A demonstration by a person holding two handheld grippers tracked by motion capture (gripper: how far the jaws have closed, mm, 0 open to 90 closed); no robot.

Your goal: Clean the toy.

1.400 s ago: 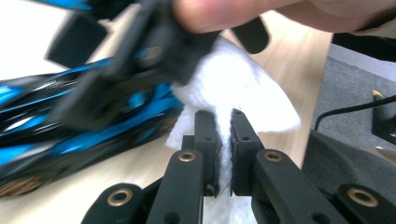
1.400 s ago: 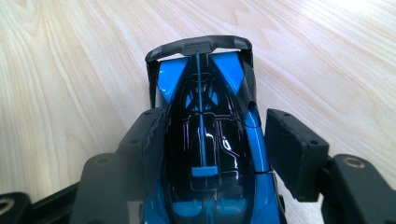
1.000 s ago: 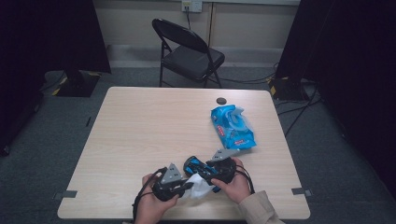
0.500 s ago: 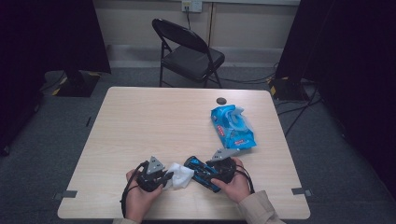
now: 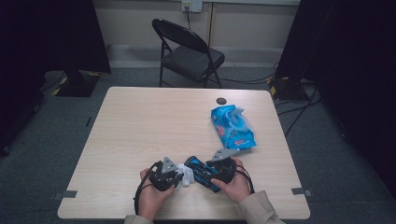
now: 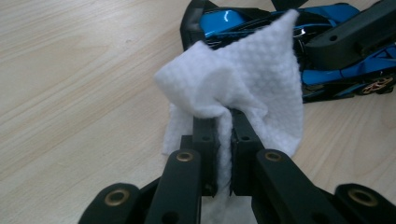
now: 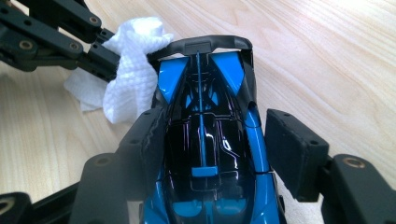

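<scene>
A blue and black toy car (image 7: 205, 140) sits between the jaws of my right gripper (image 7: 217, 135), which is shut on its sides. My left gripper (image 6: 223, 126) is shut on a crumpled white wipe (image 6: 243, 79), and the wipe presses against the car's (image 6: 336, 70) black end. In the high view both grippers meet near the table's front edge: the left gripper (image 5: 180, 177), the wipe (image 5: 187, 176), the car (image 5: 201, 171) and the right gripper (image 5: 208, 173) are packed close together.
A blue pack of wipes (image 5: 232, 126) with its flap open lies on the light wooden table (image 5: 154, 121) to the right of centre. A small dark disc (image 5: 221, 100) rests near the far edge. A black folding chair (image 5: 189, 51) stands behind the table.
My left gripper pulled the wipe left, away from the car, then came back right until the wipe touches the car's end. The right gripper and car have barely moved.
</scene>
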